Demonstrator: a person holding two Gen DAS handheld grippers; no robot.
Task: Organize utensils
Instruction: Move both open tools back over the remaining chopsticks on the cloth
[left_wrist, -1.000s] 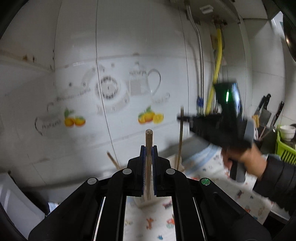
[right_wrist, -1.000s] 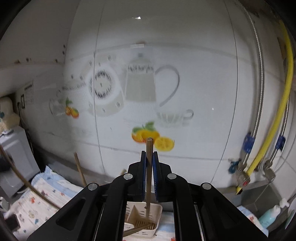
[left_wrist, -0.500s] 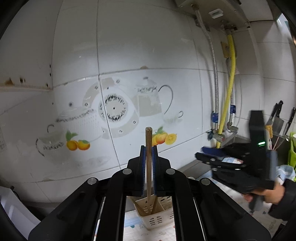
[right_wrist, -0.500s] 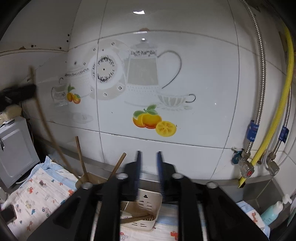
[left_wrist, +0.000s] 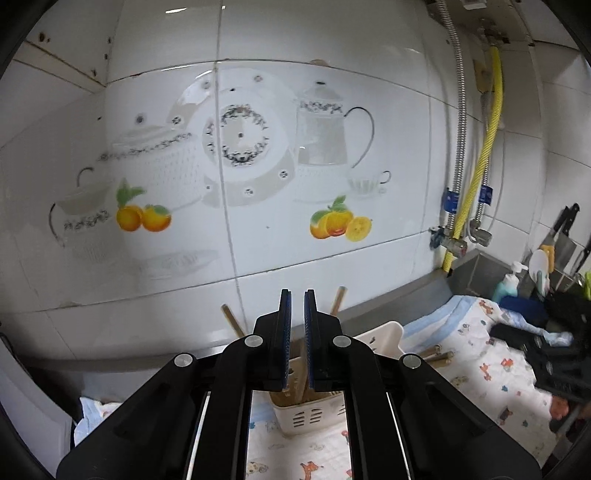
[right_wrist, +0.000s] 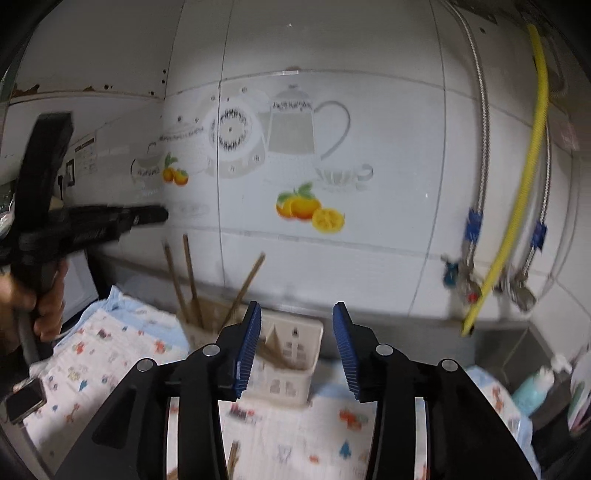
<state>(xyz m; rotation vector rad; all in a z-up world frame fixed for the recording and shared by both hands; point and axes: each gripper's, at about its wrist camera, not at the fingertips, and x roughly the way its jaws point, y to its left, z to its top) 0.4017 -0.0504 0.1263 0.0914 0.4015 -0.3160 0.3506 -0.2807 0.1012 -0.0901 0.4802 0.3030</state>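
Right gripper (right_wrist: 296, 307) jaws have just been opening, empty. Left gripper (left_wrist: 297, 297) is nearly together. Withdraw straight back from the cream slotted plastic holder (right_wrist: 295, 328) just ahead, sparing the upright wooden chopsticks (right_wrist: 188, 280).

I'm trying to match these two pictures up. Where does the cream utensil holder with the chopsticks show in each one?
Left wrist view: the cream utensil holder sits bottom centre, partly hidden behind the left gripper.
Right wrist view: the same holder is lower centre, seen between the open fingers of the right gripper.
Shared landmark: the painted orange slices on the wall tile above it.
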